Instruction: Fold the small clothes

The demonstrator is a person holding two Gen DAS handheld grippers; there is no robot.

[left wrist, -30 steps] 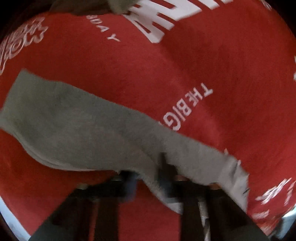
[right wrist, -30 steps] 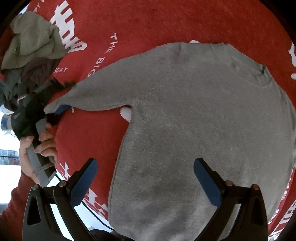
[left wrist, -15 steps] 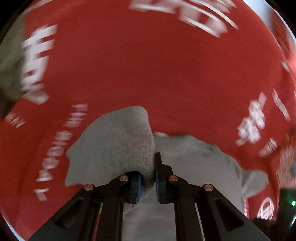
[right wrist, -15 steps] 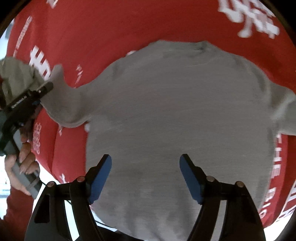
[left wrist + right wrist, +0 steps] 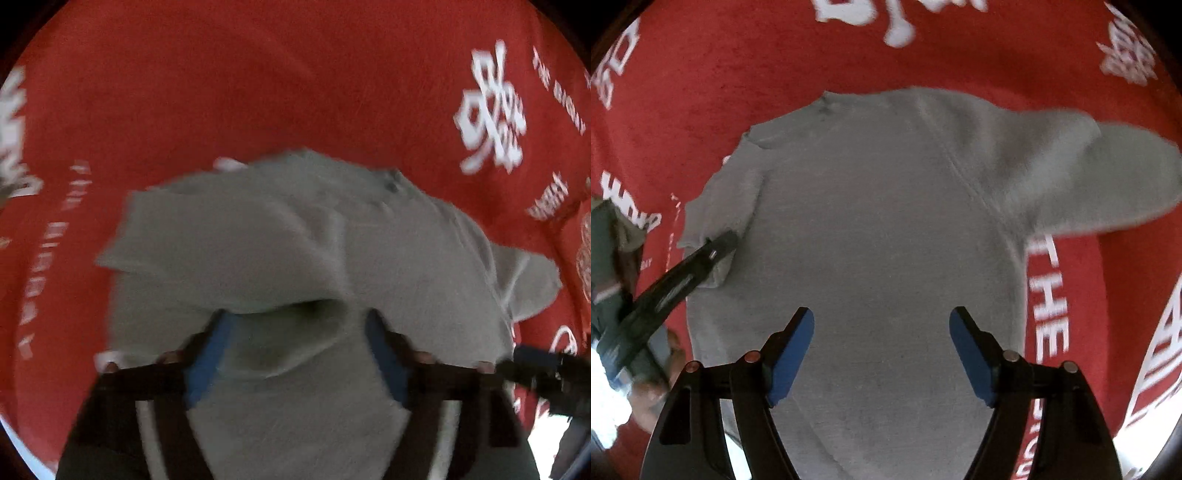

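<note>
A small grey sweater [image 5: 879, 229] lies flat on a red cloth with white lettering [image 5: 738, 66]. Its left sleeve [image 5: 221, 243] is folded in over the body; its right sleeve [image 5: 1108, 177] lies spread out to the right. My left gripper [image 5: 295, 332] is open, its blue pads on either side of the folded sleeve's edge, just over the sweater. It also shows in the right wrist view [image 5: 713, 251] at the sweater's left edge. My right gripper [image 5: 881, 332] is open and empty above the sweater's lower body.
A pile of dark and olive clothes [image 5: 609, 236] lies at the far left of the red cloth. The cloth's near edge and a pale floor [image 5: 602, 406] show at the lower left. The right gripper's dark body [image 5: 554, 373] sits at the left view's right edge.
My left gripper carried the left sleeve in over the sweater's body and opened, letting it go. My right gripper swung so that the sweater's right sleeve came into view; it stayed open.
</note>
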